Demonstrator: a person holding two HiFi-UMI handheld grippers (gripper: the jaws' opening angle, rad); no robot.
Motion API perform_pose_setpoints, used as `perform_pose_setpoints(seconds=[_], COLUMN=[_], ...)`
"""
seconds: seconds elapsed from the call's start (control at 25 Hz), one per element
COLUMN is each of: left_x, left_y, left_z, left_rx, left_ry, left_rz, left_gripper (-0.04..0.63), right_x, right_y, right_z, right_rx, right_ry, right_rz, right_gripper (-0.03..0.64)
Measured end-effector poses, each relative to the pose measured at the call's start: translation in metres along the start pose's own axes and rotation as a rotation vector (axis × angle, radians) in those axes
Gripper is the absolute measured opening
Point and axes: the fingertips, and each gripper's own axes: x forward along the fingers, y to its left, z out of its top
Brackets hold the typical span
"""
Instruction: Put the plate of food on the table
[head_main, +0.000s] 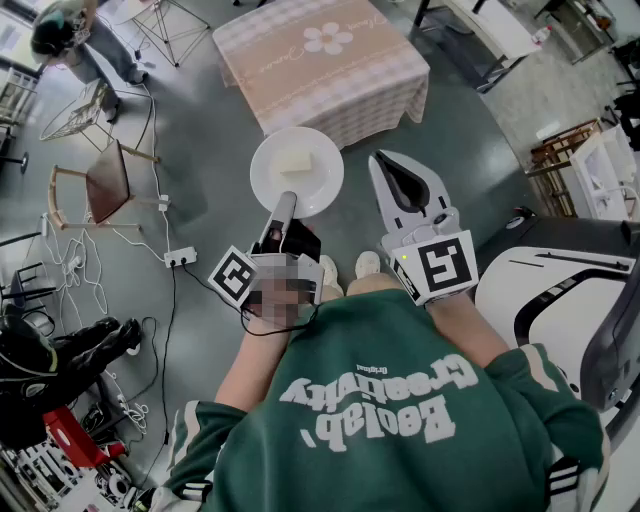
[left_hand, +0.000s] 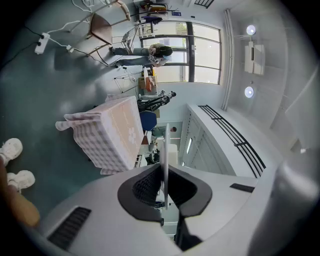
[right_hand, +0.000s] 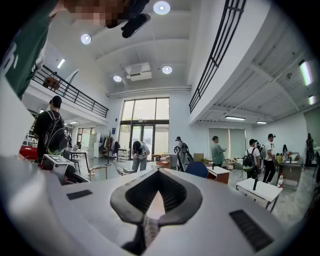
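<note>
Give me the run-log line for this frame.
left gripper: shut on plate rim | food: on plate | right gripper: shut, empty | table: ahead, plate not yet down

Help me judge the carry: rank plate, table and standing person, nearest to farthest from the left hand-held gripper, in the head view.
1. Plate, clamped in the left hand-held gripper.
2. Table, straight ahead.
3. Person, far upper left.
</note>
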Motion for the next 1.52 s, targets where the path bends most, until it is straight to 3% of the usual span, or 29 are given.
perform_pose_setpoints(seconds=[0.48, 0.84, 1.52], left_x=[0.018, 0.025, 0.042], left_y=[-0.006, -0.016, -0.015], left_z=[-0.042, -0.065, -0.073], left_rx=[0.005, 0.006, 0.03], left_ry=[-0.028, -0.079, -0.075], left_rz=[-0.01, -0.039, -0.069], left_gripper=[0.026, 0.026, 0.026], right_x=[-0.02, -0.034, -0.044], right_y=[-0.031, -0.038, -0.049], right_z=[-0.003, 0.0, 0.001], right_rx=[0.006, -0.01, -0.014], right_ry=[-0.051, -0.096, -0.15], right_rz=[0.05, 0.136, 0.104], right_gripper=[0.015, 0.015, 0.015])
